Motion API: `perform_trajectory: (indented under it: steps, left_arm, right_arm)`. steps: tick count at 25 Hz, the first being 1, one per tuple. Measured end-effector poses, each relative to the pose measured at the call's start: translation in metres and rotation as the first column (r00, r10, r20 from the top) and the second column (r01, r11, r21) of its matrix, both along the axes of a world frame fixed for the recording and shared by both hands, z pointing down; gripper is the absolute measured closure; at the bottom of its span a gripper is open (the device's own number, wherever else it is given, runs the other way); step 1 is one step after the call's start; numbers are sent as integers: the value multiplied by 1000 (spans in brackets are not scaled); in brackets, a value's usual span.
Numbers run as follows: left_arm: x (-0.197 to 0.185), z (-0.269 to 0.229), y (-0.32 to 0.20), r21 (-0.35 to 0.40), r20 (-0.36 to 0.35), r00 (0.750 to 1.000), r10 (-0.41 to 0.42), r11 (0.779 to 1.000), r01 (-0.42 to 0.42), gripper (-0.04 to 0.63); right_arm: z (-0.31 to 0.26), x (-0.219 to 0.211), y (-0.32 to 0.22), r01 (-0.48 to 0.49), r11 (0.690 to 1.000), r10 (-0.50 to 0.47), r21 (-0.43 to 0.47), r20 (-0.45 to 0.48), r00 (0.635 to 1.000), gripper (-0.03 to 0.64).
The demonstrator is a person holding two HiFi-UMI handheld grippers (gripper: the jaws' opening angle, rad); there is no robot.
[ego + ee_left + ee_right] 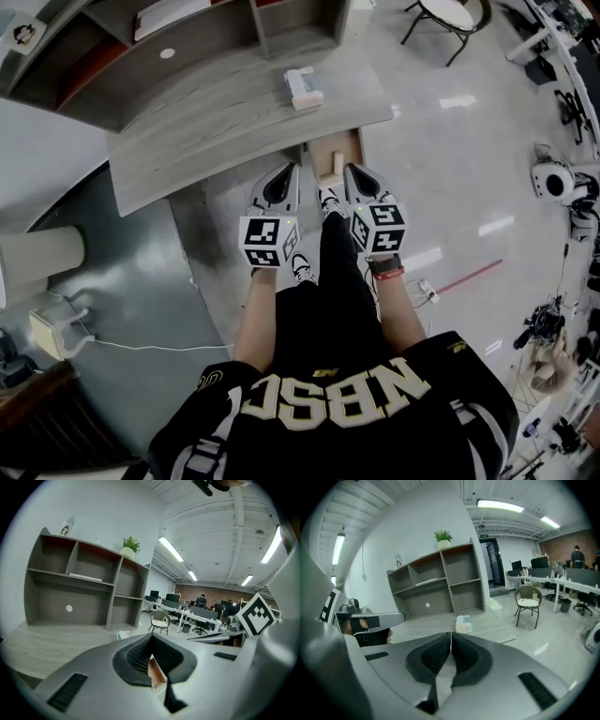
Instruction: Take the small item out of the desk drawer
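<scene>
Grey desk (216, 141) across the upper left, left gripper (289, 171) at centre, jaws closed on nothing, just right of it the open drawer (349, 145) holding the small pale item (336, 163), right gripper (353, 172) likewise closed and empty, beside the drawer

The drawer (349, 150) is open from above, its rear under the desk (216, 141) edge; the tissue pack (305, 89) lies well apart.

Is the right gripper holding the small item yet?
No, the right gripper has its fingers pressed together with nothing between them.
</scene>
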State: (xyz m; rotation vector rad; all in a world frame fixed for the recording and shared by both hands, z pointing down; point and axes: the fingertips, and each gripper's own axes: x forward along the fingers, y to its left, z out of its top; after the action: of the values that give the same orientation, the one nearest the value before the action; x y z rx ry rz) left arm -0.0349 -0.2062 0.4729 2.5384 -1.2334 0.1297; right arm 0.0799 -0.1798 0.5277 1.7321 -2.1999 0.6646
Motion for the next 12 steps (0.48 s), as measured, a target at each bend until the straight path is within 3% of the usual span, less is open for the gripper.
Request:
perform_trajectory:
  steps: [12]
  left_arm:
    - [25, 39, -9, -59, 14, 998, 56, 997, -55, 589]
  right_arm:
    - [52, 6, -4, 20, 994, -21, -111, -11, 1000, 580]
